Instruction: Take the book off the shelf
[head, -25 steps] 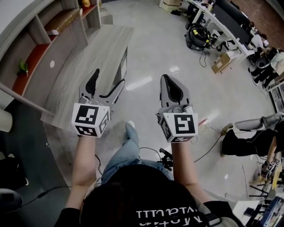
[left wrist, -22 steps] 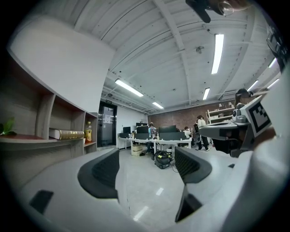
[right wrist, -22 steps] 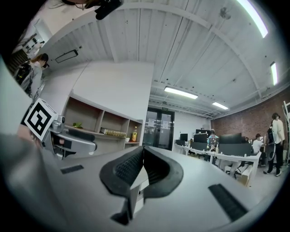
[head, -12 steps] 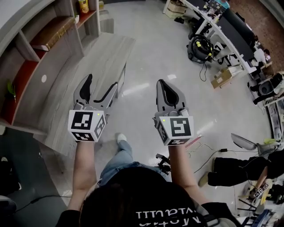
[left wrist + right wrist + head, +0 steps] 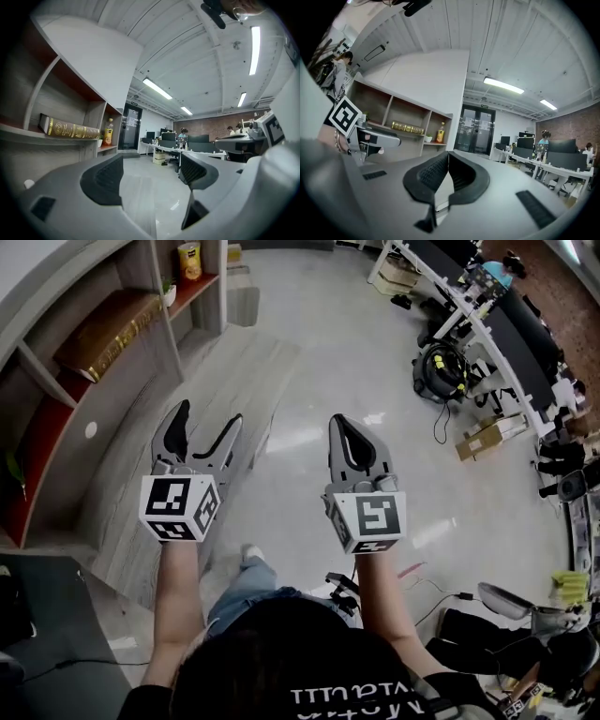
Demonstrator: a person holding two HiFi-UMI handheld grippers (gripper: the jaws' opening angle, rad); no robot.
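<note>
A brown book with gold lettering (image 5: 105, 334) lies flat in a shelf compartment at the upper left; it also shows in the left gripper view, book (image 5: 70, 129), and small in the right gripper view, book (image 5: 407, 127). My left gripper (image 5: 206, 420) is held out over the wooden bench, well short of the shelf, jaws open and empty. My right gripper (image 5: 345, 425) hangs over the floor beside it, jaws shut on nothing. In its own view the left gripper (image 5: 150, 171) shows a wide gap; the right gripper (image 5: 448, 164) shows pads pressed together.
A yellow bottle (image 5: 190, 259) and a small pot stand in the shelf compartment beyond the book. A wooden bench (image 5: 159, 465) runs below the shelf. Desks, a coiled hose (image 5: 441, 367), a cardboard box (image 5: 487, 437) and seated people fill the right side.
The view has advanced toward the shelf: the book and bottle compartments have come further into sight. Both grippers keep their pose, left open, right shut.
</note>
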